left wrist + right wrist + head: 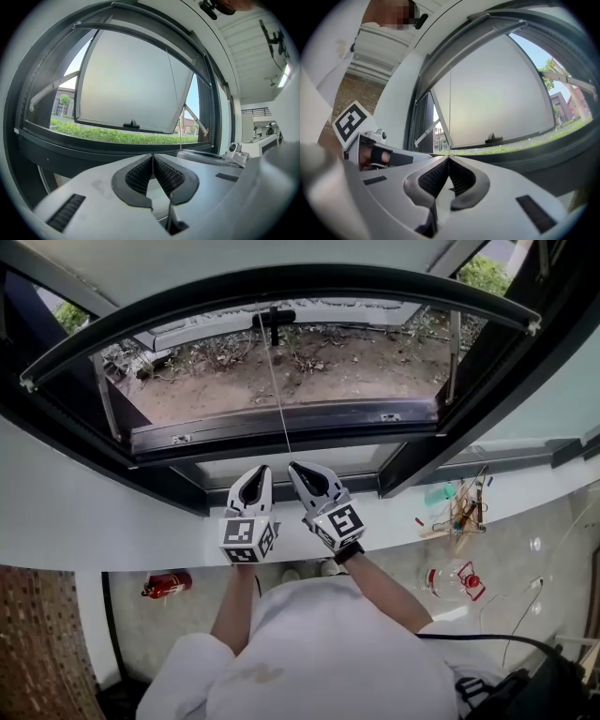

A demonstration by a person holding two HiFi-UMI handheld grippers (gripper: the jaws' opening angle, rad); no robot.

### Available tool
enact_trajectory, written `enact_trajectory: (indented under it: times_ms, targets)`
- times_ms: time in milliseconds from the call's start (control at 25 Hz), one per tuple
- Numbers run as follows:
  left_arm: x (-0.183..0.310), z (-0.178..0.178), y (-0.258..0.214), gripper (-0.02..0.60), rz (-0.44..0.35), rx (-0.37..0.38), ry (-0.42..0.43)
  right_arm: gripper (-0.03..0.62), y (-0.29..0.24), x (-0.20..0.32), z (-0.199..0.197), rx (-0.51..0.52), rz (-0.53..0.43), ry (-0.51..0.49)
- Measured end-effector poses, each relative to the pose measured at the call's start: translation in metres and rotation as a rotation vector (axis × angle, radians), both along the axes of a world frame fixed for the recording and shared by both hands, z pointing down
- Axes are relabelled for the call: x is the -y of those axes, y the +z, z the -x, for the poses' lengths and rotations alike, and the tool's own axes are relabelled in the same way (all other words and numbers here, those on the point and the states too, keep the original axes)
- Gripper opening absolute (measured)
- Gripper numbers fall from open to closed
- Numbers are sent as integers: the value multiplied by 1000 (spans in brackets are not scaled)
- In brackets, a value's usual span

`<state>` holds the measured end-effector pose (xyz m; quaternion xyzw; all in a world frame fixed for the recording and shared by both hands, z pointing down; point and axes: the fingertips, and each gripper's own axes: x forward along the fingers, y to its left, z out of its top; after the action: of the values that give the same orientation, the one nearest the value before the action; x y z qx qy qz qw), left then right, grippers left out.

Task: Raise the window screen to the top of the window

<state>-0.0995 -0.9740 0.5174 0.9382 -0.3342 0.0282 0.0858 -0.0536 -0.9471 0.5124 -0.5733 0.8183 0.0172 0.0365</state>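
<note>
A thin pull cord (278, 390) hangs down the middle of the open window (281, 418). My right gripper (292, 466) is shut on the cord's lower end; in the right gripper view the cord (450, 112) runs straight up from between the closed jaws (448, 159). My left gripper (263, 469) sits just to its left, at the same height over the sill, and is shut (152, 157) with nothing showing between the pads. In the left gripper view the cord (174, 93) passes to the right of it. I cannot make out the screen itself.
The glass sash, with a dark handle (273, 320), is pushed outward on side stays over bare ground. The white sill (141, 531) runs below the grippers. On the floor lie a red fire extinguisher (167, 584) at left and scattered tools (459, 512) at right.
</note>
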Motion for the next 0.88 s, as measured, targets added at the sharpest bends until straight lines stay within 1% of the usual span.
enact_trajectory:
  times_ms: [240,480,600,760,880]
  targets:
    - [4,3,3,11,6,-3,-3,0,-46,-5,3,-39,-100,4]
    - [4,2,10,11,27,2,-1,0,-85,-7,0,-2,-170,-1]
    - [9,-1,7,11,21,1,-1,0,-109,-8,-2,16,-229,-10]
    - [11,-3,5,11,12,2,0,0,-143,-14,0,-3,-321,-20]
    - [11,-4,7,11,15,6,3,2,-161,-20,0,27,-347,-40]
